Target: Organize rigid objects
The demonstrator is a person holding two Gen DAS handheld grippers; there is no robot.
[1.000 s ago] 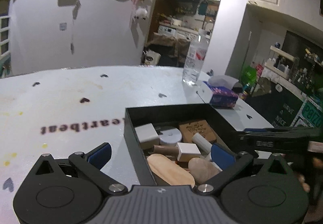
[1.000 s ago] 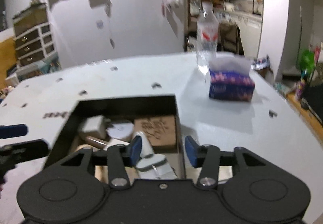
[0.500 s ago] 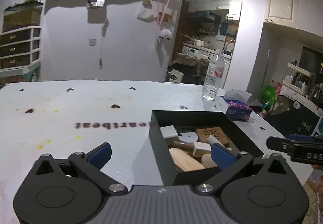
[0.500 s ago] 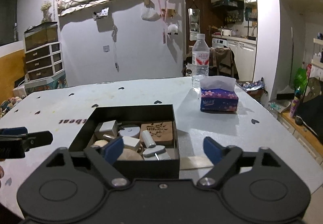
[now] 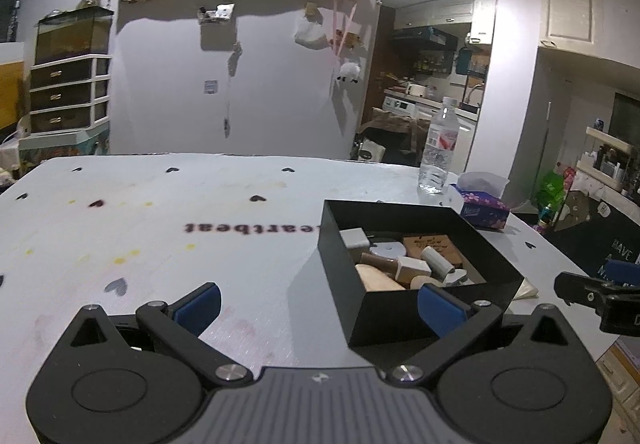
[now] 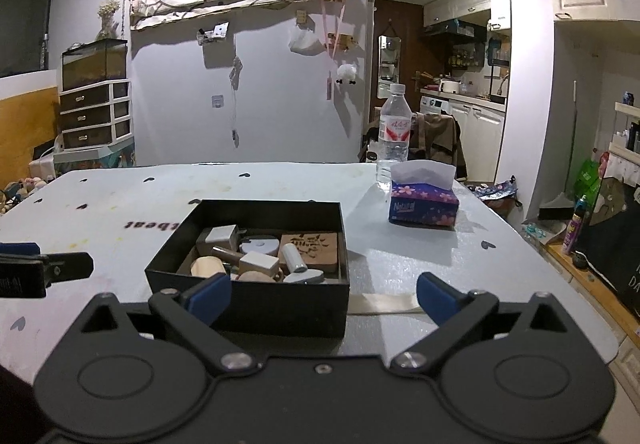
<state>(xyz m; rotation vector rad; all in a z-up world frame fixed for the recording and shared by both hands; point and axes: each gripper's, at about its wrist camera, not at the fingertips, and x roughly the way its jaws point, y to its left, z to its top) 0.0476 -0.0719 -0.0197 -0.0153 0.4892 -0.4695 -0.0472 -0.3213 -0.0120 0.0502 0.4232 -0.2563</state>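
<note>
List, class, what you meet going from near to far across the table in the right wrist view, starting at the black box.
black box → tissue box → water bottle, which stands at the table's far edge just behind the tissue box.

water bottle (image 6: pixel 395 134) just behind a purple tissue box (image 6: pixel 423 202), both on the pale table (image 6: pixel 420 256)
</note>
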